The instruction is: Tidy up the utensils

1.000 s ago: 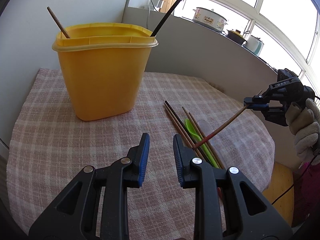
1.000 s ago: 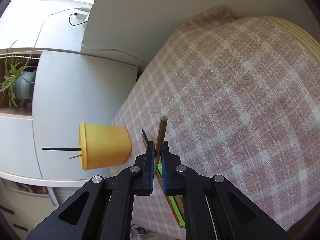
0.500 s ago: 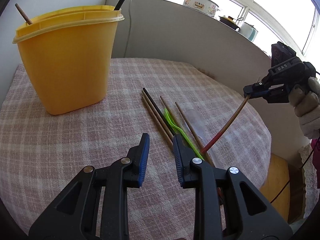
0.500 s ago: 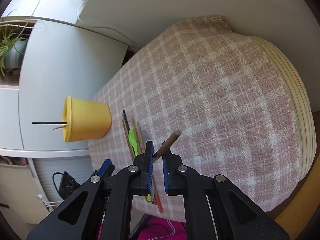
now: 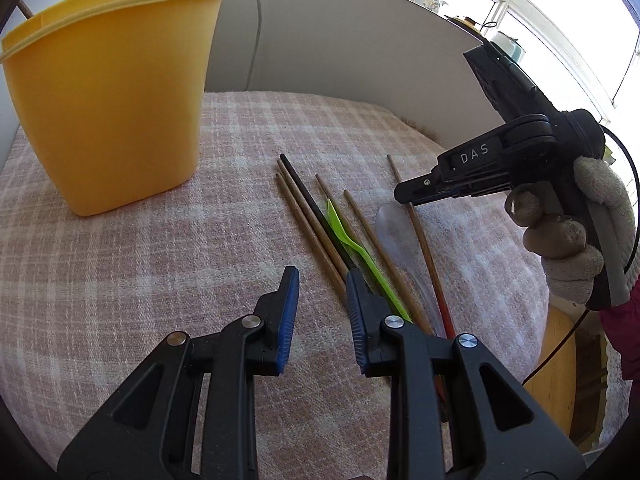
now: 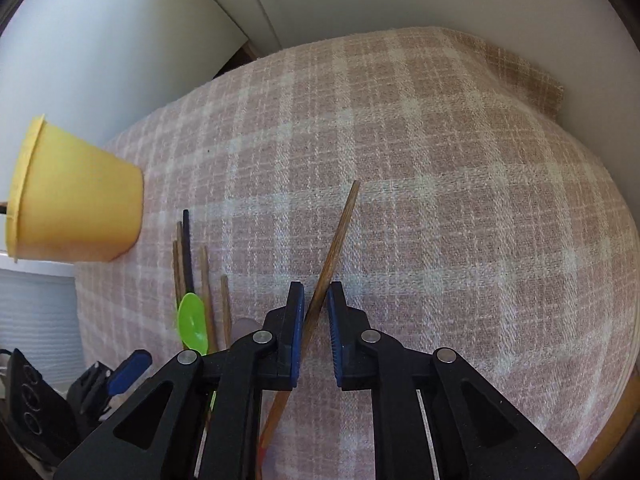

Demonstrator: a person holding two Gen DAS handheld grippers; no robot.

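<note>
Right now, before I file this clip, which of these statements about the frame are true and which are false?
1. The left gripper is open and holds nothing. True.
2. The yellow container lies tipped on its side. False: it stands upright on the checked cloth.
3. A green spoon lies among the loose chopsticks. True.
4. Every chopstick is already in the container. False: several lie flat on the cloth.
5. The right gripper is far from any utensil. False: one chopstick runs between its parted jaws.
</note>
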